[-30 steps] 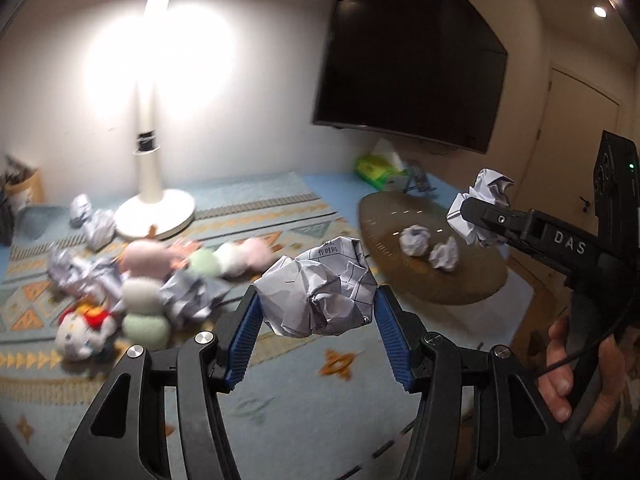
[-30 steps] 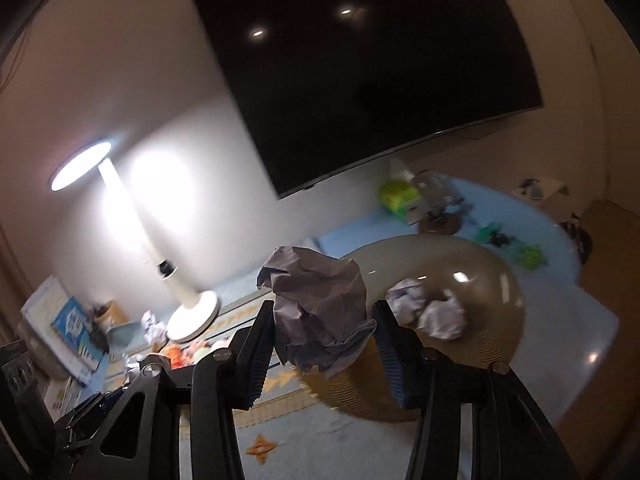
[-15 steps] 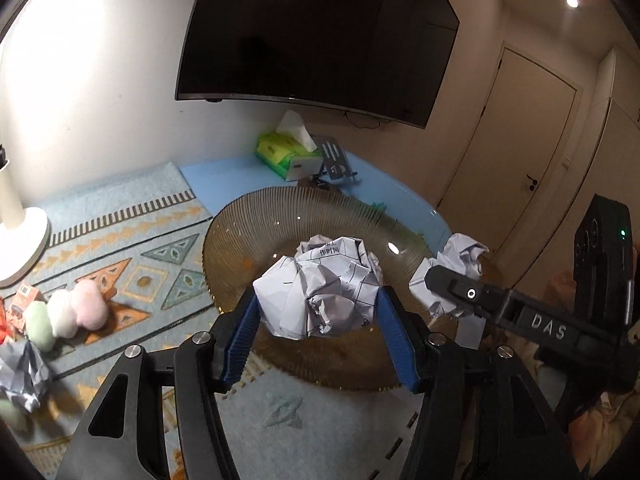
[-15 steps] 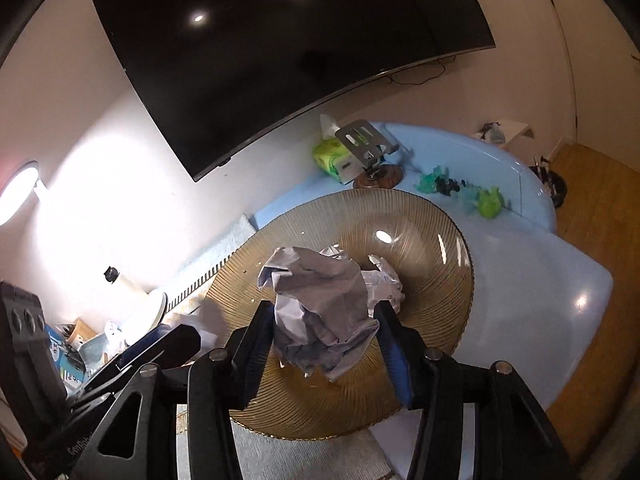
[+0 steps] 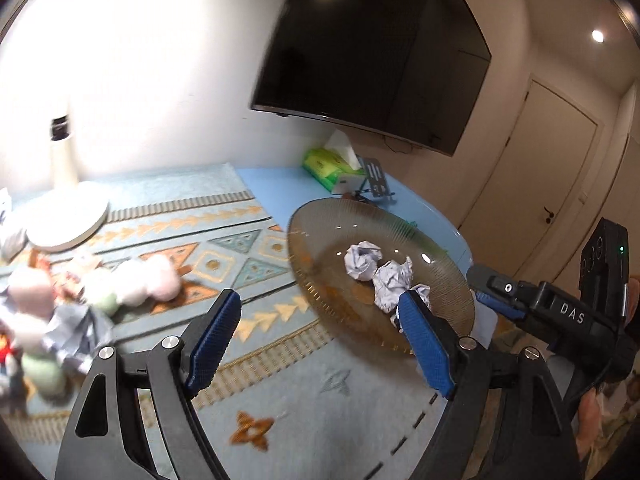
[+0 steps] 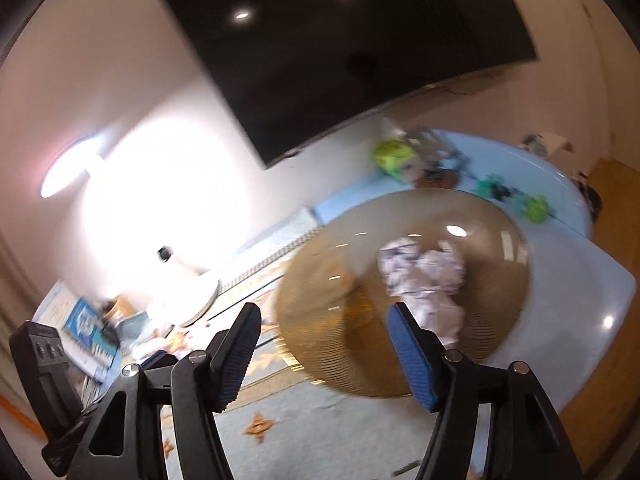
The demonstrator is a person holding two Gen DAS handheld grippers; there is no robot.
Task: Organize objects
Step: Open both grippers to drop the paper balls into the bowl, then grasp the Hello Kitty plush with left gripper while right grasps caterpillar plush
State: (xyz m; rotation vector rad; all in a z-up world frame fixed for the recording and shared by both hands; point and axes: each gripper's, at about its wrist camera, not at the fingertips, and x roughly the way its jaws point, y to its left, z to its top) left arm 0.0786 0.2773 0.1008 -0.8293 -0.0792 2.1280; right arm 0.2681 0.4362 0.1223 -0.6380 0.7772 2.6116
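Paper balls (image 5: 380, 276) lie clustered in the amber ribbed glass dish (image 5: 320, 248), touching one another near its middle; the right wrist view shows the same heap (image 6: 424, 276), blurred. The dish rests partly on the patterned rug (image 5: 208, 240) and partly on the pale blue surface (image 5: 280, 184) to the far right. Neither claw holds anything. The left gripper (image 5: 320, 336) has its jaws apart, having just been opening, with only rug and dish edge seen between the blue pads. The right gripper (image 6: 324, 348) likewise stands apart after opening, nothing between its jaws; it also shows at the right edge of the left view (image 5: 496, 296). More crumpled paper (image 5: 80, 332) and soft plush toys (image 5: 132, 280) sit blurred on the rug at near left, beside the white lamp base (image 5: 68, 220). A green tissue box (image 5: 332, 168) stands far behind the dish, under the dark wall screen (image 5: 372, 52).
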